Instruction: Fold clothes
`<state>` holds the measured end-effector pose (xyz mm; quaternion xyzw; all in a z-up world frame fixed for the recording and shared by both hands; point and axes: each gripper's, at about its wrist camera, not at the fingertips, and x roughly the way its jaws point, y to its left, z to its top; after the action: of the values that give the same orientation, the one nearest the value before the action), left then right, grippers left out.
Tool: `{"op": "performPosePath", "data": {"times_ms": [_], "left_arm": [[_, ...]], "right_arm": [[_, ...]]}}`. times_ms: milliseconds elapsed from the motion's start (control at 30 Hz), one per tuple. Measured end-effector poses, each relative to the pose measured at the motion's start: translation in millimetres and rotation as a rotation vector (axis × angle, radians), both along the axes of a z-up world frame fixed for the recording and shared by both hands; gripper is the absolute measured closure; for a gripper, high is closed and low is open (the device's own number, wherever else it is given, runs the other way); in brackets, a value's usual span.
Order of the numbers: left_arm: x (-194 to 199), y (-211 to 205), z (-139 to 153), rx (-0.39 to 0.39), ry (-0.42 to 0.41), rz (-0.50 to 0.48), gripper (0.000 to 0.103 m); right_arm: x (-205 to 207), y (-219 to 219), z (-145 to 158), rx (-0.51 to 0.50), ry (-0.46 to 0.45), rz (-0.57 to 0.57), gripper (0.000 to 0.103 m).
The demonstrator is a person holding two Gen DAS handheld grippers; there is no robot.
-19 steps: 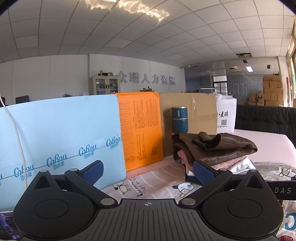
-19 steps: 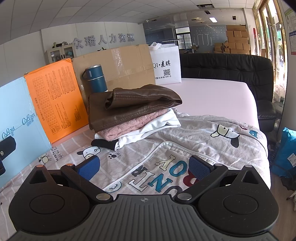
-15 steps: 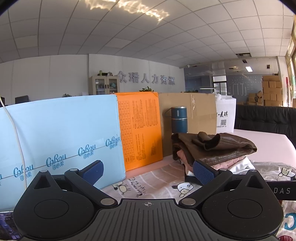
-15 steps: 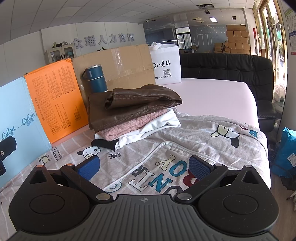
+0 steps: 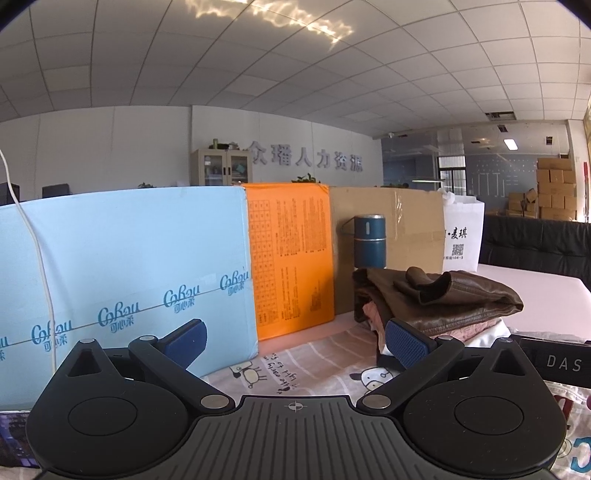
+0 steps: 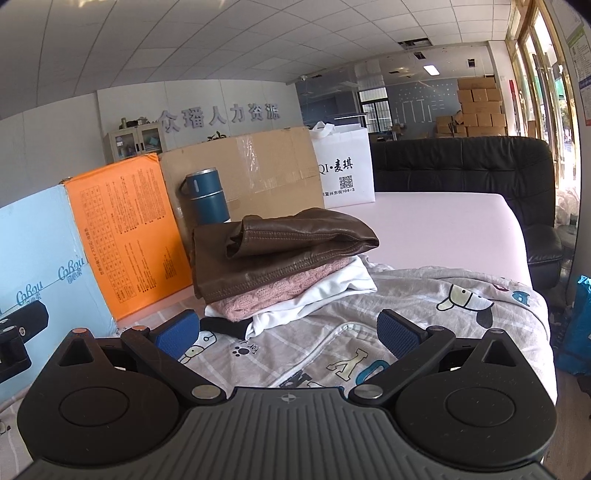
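My two views are bright and sharp, lit by daylight from the windows (image 6: 532,85) at the right edge. Rippled glare streaks the ceiling (image 5: 269,18). Fisheye bending curves the walls, and the picture corners go black.

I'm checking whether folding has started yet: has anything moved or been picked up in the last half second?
Nothing visibly changed. The left gripper and right gripper are both open and empty as before, and the stack of folded clothes and the cartoon-print garment lie where they were.
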<state>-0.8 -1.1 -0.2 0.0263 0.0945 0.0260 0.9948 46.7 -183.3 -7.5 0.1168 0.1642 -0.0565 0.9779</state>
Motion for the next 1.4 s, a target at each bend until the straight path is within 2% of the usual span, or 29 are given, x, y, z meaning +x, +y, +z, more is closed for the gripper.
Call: {"op": "performPosePath", "data": {"times_ms": [133, 333, 633, 1400], "left_arm": [[1, -3, -1, 0.008, -0.01, 0.013, 0.0], [3, -5, -3, -0.001, -0.025, 0.043, 0.0], [6, -13, -7, 0.032, -0.019, 0.043, 0.0], [3, -22, -8, 0.067, -0.026, 0.04, 0.0]], "right_arm": [[3, 6, -9, 0.023, -0.059, -0.002, 0.0], [4, 10, -24, -0.003, -0.109, 0.03, 0.0], [16, 5, -37, 0.048, -0.047, 0.078, 0.0], [18, 7, -43, 0.05, -0.032, 0.106, 0.0]]}}
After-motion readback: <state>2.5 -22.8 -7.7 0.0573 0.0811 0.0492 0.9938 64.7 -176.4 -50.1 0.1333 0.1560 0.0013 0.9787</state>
